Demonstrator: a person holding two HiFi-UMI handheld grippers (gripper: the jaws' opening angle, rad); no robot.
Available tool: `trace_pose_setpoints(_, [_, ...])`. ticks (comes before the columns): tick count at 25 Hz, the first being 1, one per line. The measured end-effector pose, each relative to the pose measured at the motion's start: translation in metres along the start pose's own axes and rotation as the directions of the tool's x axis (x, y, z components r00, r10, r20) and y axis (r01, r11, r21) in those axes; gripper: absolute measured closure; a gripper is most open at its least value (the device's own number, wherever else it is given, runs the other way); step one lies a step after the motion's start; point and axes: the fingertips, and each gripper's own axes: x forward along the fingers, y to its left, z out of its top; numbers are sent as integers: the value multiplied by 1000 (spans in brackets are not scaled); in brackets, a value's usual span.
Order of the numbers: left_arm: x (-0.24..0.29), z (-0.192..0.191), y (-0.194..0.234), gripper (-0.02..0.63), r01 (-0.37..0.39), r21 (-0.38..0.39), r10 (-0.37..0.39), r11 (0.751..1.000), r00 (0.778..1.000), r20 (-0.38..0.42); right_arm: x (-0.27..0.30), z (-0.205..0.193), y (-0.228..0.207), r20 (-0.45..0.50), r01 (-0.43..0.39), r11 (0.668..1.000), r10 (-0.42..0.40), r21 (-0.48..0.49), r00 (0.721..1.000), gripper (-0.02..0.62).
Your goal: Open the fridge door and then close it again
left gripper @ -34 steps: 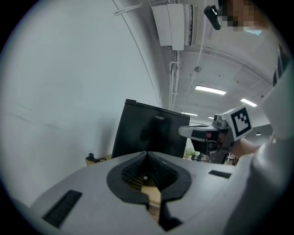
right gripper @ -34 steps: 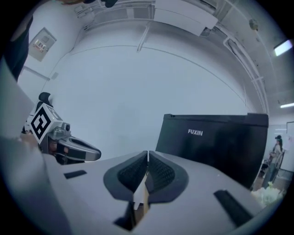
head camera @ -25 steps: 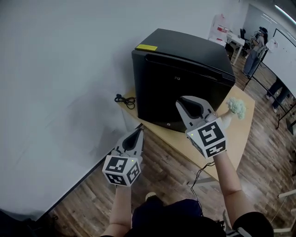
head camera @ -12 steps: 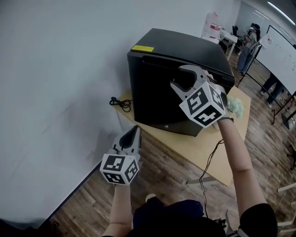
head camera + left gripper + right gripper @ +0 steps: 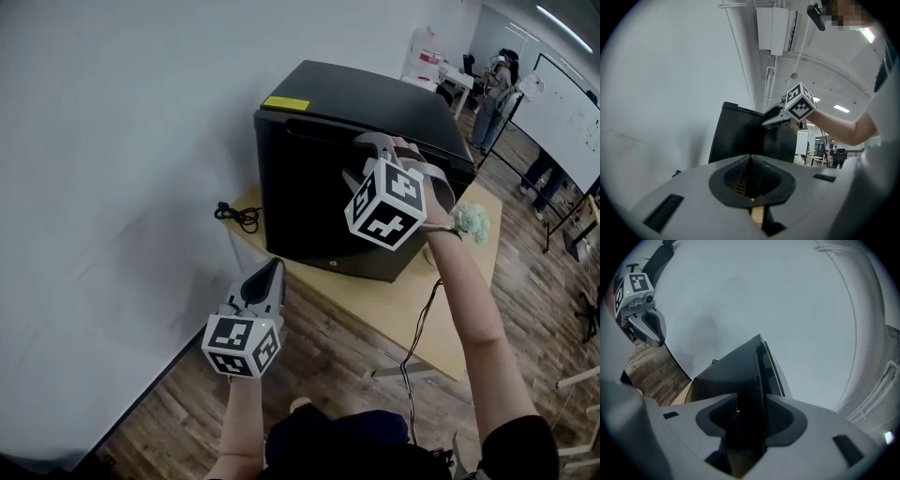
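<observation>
Now the opening step is in hand. The squat black mini fridge with a yellow label on its top [image 5: 319, 187] stands on the pale wooden tabletop [image 5: 412, 309], its door shut flush against the cabinet. The right gripper [image 5: 389, 157] is up at the door's top rim, tilted downward. Its jaws are wide but closing, and in the right gripper view the dark upper edge of the door [image 5: 757, 380] runs straight between them. The pads do not appear to press on it yet, so I judge this as the last instant before the grasp.

The left gripper [image 5: 274, 270] hangs low with its jaws closed on nothing. The fridge lies ahead of and above its tips, well apart from them.

The next move, as I read it, calls for the right jaws to finish closing on that rim. They would then pull outward in an arc around the hinge, steadily enough that the light cabinet does not slide on the tabletop.

As for containers, the fridge is the only one. With the door shut, nothing inside it can be seen.
</observation>
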Motion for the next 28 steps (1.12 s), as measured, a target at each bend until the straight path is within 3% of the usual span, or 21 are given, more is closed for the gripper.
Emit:
trace_pose_setpoints(8, [1,-4,2,600,-8,-53,9,999,1000,16,2,-1,0,-24,-10,1000,11,17,1000,433])
trace_pose_setpoints(28, [-14,-15,-13,600,-24,-31,24,999,1000,5,-1,-1,0,10,-10,1000,10,-9,1000,443])
